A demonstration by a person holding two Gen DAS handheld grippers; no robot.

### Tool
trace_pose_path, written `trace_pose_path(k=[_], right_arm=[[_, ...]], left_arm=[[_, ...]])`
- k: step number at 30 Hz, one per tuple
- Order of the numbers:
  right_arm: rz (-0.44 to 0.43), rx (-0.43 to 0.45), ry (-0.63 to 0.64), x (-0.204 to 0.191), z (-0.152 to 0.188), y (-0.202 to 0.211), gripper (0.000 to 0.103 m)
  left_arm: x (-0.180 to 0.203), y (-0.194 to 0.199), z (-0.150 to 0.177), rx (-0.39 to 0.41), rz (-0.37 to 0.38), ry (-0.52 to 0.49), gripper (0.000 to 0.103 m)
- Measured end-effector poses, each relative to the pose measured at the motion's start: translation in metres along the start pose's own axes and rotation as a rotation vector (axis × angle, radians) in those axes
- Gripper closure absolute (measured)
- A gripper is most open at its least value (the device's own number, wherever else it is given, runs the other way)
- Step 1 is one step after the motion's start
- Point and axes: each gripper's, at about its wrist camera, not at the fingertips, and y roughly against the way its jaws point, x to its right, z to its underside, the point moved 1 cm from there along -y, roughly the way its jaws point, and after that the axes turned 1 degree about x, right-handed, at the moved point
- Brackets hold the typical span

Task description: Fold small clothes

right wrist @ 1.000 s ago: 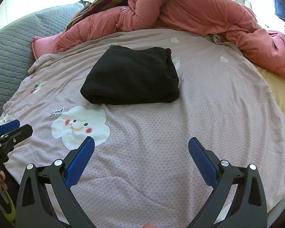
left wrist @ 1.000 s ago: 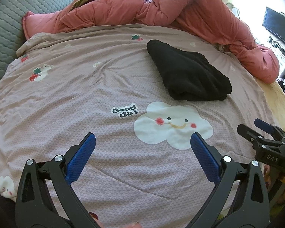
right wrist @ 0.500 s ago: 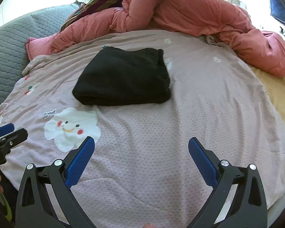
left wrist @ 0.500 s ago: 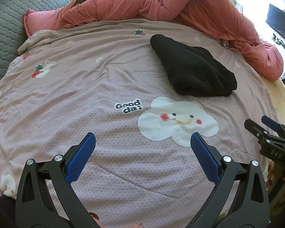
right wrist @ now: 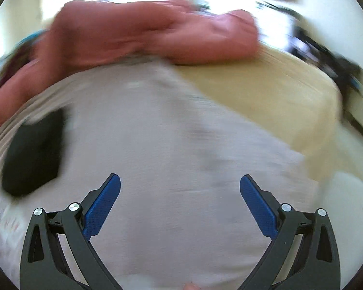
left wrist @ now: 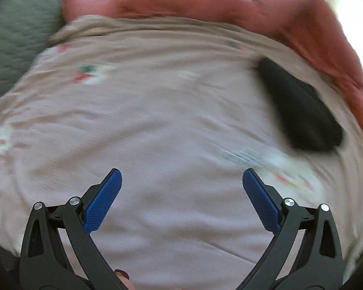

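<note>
A folded black garment lies on the pink-grey bed sheet, far to the right in the blurred left wrist view. It also shows at the far left in the right wrist view. My left gripper is open and empty above the sheet, well left of the garment. My right gripper is open and empty above bare sheet, well right of the garment. Both views are motion-blurred.
A bunched red-pink duvet lies along the back of the bed and also shows in the right wrist view. A grey quilted headboard is at the left. A bare yellow mattress lies to the right, with dark clutter beyond.
Both cameras have swung fast: the left view turned left, the right view turned right. The garment slid toward the frame edges. Neither gripper shows in the other's view any more. Both stay open.
</note>
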Motion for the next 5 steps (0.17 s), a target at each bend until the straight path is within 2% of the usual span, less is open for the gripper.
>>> trace_pose_path(k=[1,4,5], right_arm=[[0.073,-0.014,-0.061,0.031,-0.004,-0.009,0.005],[0.333,-0.043,-0.185,0.122,-0.001,-0.025,0.005],[0.416,-0.077,-0.246,0.155,0.006,-0.028,0.005]], left_arm=[[-0.025,-0.007,-0.009,-0.003,-0.064,0.032,0.009],[-0.100,-0.026,-0.031,-0.011,-0.191,0.142,0.009],[-0.120,-0.030,-0.036,-0.013,-0.225,0.178,0.009]])
